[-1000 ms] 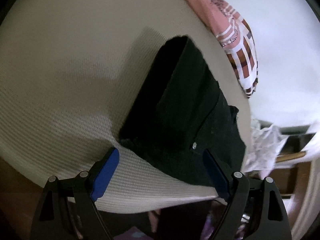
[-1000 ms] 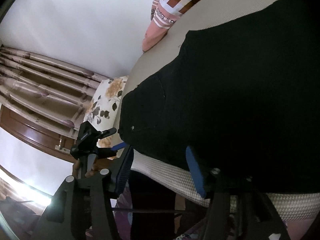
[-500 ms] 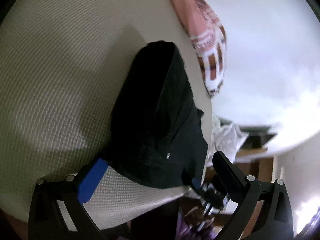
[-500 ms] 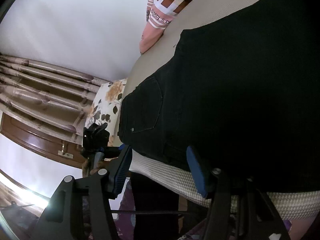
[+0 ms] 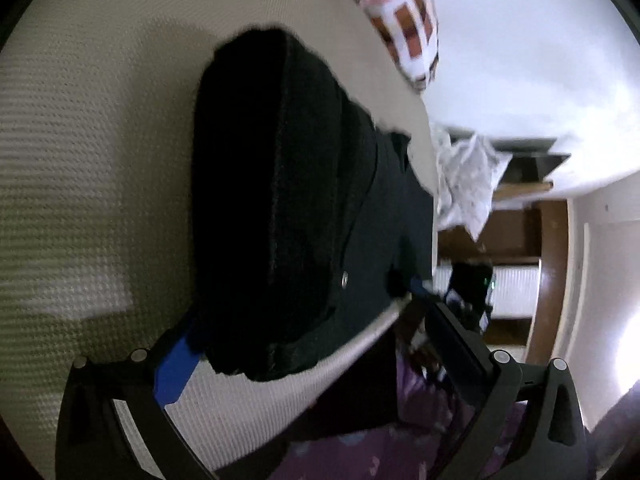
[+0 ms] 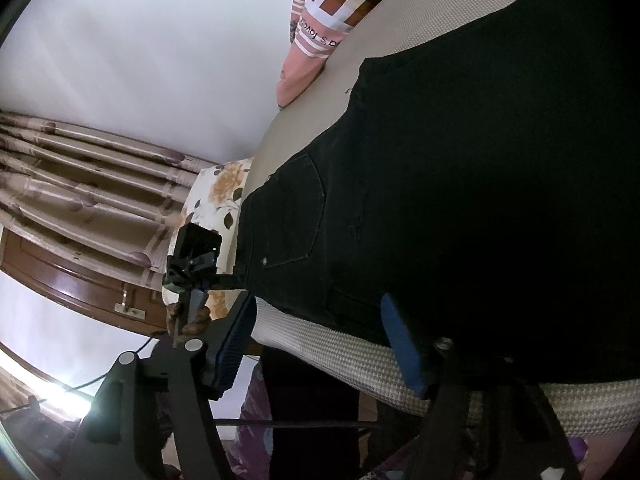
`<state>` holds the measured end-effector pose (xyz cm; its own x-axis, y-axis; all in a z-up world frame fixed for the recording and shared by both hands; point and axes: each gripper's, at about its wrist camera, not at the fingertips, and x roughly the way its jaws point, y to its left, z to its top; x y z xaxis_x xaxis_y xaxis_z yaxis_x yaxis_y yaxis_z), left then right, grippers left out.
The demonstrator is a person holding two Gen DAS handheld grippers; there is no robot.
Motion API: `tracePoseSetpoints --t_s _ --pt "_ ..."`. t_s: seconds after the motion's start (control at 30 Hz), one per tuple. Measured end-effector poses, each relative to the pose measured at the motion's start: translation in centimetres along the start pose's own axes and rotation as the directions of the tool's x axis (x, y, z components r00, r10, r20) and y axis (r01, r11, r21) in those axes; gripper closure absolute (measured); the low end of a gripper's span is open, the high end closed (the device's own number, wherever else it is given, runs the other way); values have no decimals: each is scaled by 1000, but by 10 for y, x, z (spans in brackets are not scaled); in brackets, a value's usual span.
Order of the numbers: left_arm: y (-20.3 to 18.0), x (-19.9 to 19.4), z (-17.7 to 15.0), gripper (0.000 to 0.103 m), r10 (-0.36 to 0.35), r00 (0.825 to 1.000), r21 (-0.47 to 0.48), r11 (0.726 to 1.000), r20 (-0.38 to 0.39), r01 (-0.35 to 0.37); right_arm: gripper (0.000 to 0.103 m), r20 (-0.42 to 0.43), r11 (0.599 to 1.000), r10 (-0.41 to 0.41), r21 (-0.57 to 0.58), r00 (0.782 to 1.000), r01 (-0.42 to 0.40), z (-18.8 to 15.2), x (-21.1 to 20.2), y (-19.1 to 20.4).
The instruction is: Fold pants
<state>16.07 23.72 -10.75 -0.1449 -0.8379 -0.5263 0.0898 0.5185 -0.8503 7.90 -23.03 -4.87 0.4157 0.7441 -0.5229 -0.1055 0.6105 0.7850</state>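
Black pants (image 5: 296,208) lie folded lengthwise on a cream woven bed cover (image 5: 80,160), waist end toward me at the bed's near edge. My left gripper (image 5: 308,344) is open, its jaws straddling the waist corner, blue pad (image 5: 176,368) at the cloth's edge. In the right wrist view the pants (image 6: 460,200) fill the right side, back pocket showing. My right gripper (image 6: 324,340) is open, its jaws on either side of the waistband at the bed edge. The left gripper also shows there (image 6: 192,264).
A pink and brown checked shirt (image 6: 332,4) lies at the far side of the bed, also in the left wrist view (image 5: 404,20). A floral pillow (image 6: 216,200), curtains (image 6: 80,184), a white cloth (image 5: 464,184) and wooden furniture (image 5: 528,240) surround the bed.
My left gripper has swung toward the waist end, so the pants now fill more of its view. My right gripper has held nearly still at the waistband.
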Motion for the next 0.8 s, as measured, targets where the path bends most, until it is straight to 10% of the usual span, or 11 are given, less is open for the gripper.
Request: tracePoseSetpoints --t_s 0.3,0.57,0.8 --pt "-13 16 15 1 82 984 -1 997 -159 -83 36 10 1000 -1 13 1000 1 0 0 0" --pt "-14 12 4 1 85 996 -49 995 22 -83 34 12 1000 -1 11 1000 1 1 -2 0" --pt "-15 6 -15 2 161 963 -165 978 214 -127 33 11 1000 0 9 1000 0 2 -2 0"
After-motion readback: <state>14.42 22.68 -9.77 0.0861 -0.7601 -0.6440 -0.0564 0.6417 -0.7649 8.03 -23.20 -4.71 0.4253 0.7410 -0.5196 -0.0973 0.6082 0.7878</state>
